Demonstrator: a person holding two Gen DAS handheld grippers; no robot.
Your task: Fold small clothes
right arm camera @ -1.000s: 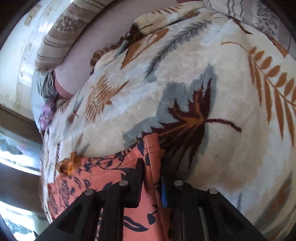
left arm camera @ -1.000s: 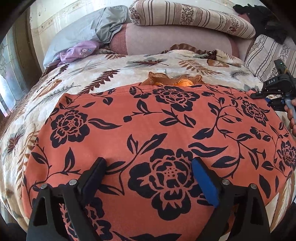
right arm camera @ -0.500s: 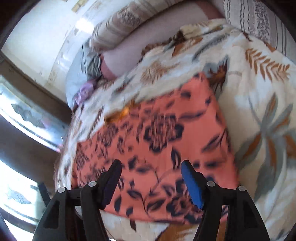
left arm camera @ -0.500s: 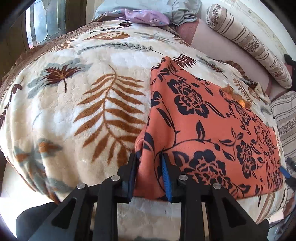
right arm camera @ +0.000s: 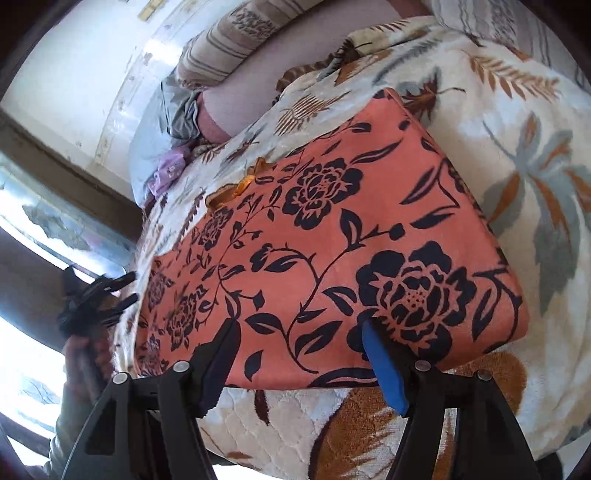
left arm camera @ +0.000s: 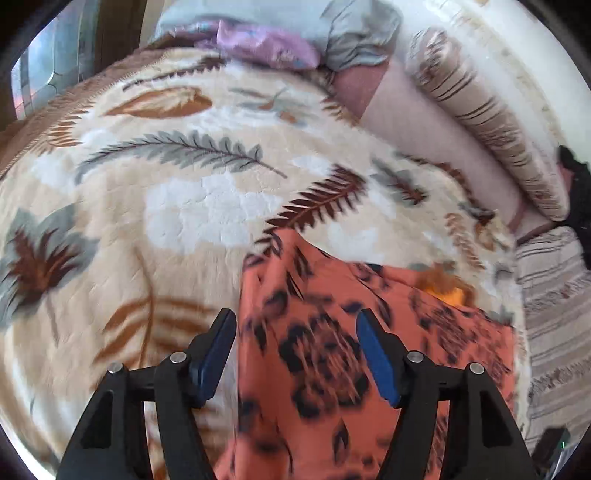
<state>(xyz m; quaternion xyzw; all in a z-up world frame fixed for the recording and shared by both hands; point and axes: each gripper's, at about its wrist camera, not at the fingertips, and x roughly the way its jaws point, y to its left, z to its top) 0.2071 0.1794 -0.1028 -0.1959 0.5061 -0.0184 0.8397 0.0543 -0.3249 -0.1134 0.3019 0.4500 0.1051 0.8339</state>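
Note:
An orange garment with black flower print lies flat on the leaf-patterned blanket, with an orange frilled trim at its far edge. In the left wrist view the garment is blurred and its left edge looks rumpled. My left gripper is open and empty, hovering over the garment's left side. My right gripper is open and empty, above the garment's near edge. The left gripper also shows at the left of the right wrist view.
Striped bolsters and a pink cushion line the bed's far side. A grey pillow and purple cloth lie at the back. A window is to the left. A striped cover lies right of the garment.
Half a second ago the left gripper was shut on the garment's left edge; now it is open and has let go. The right gripper stays open and has moved slightly toward the near edge.

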